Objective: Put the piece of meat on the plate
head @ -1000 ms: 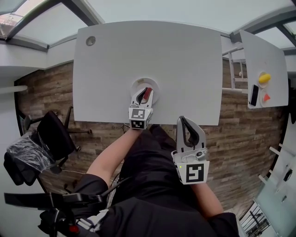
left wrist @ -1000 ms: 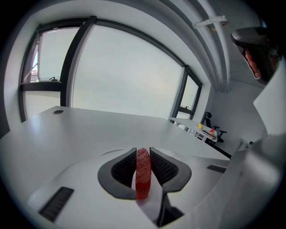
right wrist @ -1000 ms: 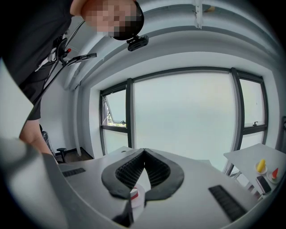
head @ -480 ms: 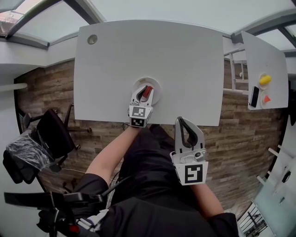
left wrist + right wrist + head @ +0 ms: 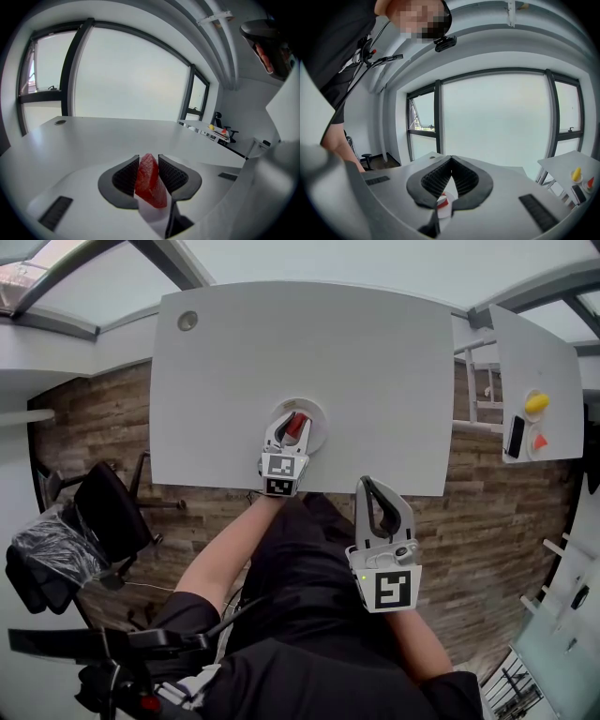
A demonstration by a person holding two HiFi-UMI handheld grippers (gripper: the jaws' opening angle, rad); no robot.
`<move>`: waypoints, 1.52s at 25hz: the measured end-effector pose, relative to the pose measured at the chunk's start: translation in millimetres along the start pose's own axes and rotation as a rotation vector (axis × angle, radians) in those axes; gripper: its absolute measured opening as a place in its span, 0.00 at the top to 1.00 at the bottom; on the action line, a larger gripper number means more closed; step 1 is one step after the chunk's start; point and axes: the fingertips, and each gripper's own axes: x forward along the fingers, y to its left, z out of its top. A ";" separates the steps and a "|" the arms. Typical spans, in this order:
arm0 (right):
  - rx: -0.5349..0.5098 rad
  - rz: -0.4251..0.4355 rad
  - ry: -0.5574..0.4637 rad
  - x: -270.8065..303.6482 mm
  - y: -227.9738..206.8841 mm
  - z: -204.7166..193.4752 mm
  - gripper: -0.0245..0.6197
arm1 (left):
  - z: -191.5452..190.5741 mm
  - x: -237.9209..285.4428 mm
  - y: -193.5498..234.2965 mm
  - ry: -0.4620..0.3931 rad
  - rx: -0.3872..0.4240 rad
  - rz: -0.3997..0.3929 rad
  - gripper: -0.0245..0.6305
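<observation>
A red piece of meat (image 5: 150, 183) stands on edge between the pads of my left gripper (image 5: 148, 159), its lower end over the white plate (image 5: 153, 219). These jaws have just been opening a little, and both pads still touch the meat. In the head view, the left gripper (image 5: 294, 424) reaches over the round plate (image 5: 320, 425) near the white table's (image 5: 281, 343) front edge. My right gripper (image 5: 369, 487) hangs in front of the table over the person's lap, shut and empty. Its view shows the jaws (image 5: 450, 160) closed tip to tip, with the plate (image 5: 449, 206) and meat (image 5: 442, 202) small below them.
A smaller white table (image 5: 548, 362) at the right carries a yellow object (image 5: 535, 399), an orange one (image 5: 539, 439) and a dark phone (image 5: 516, 432). A black office chair (image 5: 112, 512) stands at the left. A round cable hole (image 5: 187, 321) sits in the table's far left corner.
A little more red meat shows between the left gripper's fingers than a second ago. The right gripper has kept still.
</observation>
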 end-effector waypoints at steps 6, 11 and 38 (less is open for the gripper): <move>0.007 -0.004 -0.012 -2.2 0.8 2.0 0.96 | -1.6 -0.8 4.3 0.029 0.020 0.014 0.78; 0.030 -0.049 -0.062 -7.5 -10.0 15.0 0.96 | -1.1 -2.5 7.6 0.054 0.050 0.031 0.72; 0.037 -0.045 -0.072 -6.4 8.4 25.5 0.96 | 7.9 -22.5 -1.1 -0.020 0.061 -0.026 0.66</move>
